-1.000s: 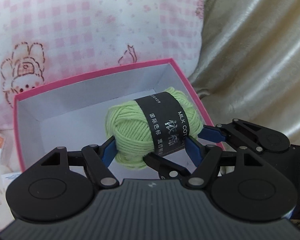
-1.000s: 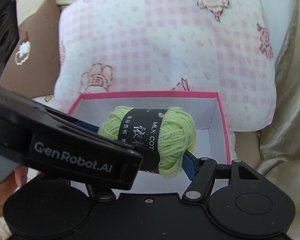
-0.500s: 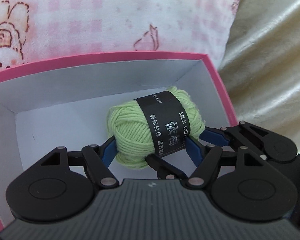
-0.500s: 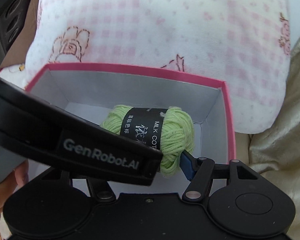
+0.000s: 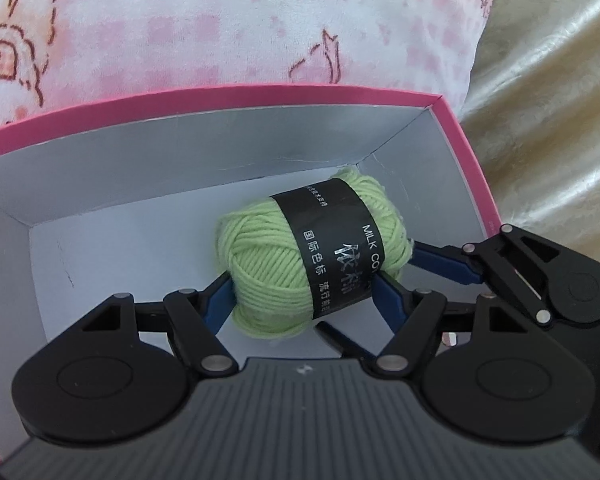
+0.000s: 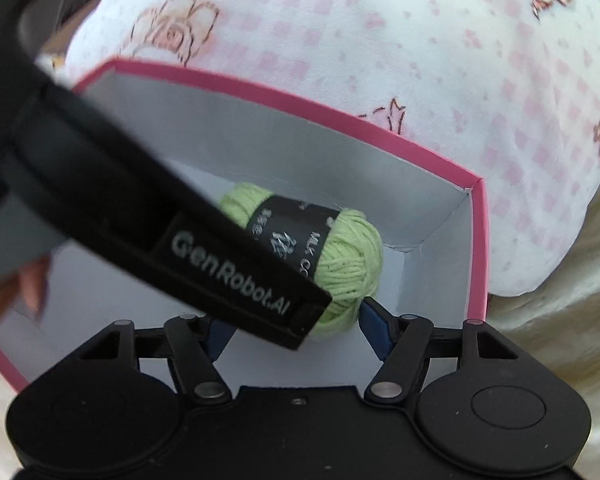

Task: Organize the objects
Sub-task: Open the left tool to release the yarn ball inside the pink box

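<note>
The green yarn ball [image 5: 312,264] sits low inside the pink box [image 5: 466,160], toward its right wall, and is clamped between the blue pads of both tools at once. The left hand-held gripper [image 5: 304,296] pinches the near-left part across the black label band; the right hand-held gripper [image 6: 296,324] comes in from the right end, one pad [image 6: 374,322] against the yarn, its far pad hidden behind the left tool's body. The right jaws are opening at this moment, yarn between them. The ball's long axis runs left to right across both views, slightly tilted. Neither hand is clearly nearer; both are on it.

Against the frame a second ago: the box rim now fills far more of both views, the box floor lies close beneath the ball, and the right view has rolled, so the box sits skewed. Judgement: release into the box comes next.
</note>
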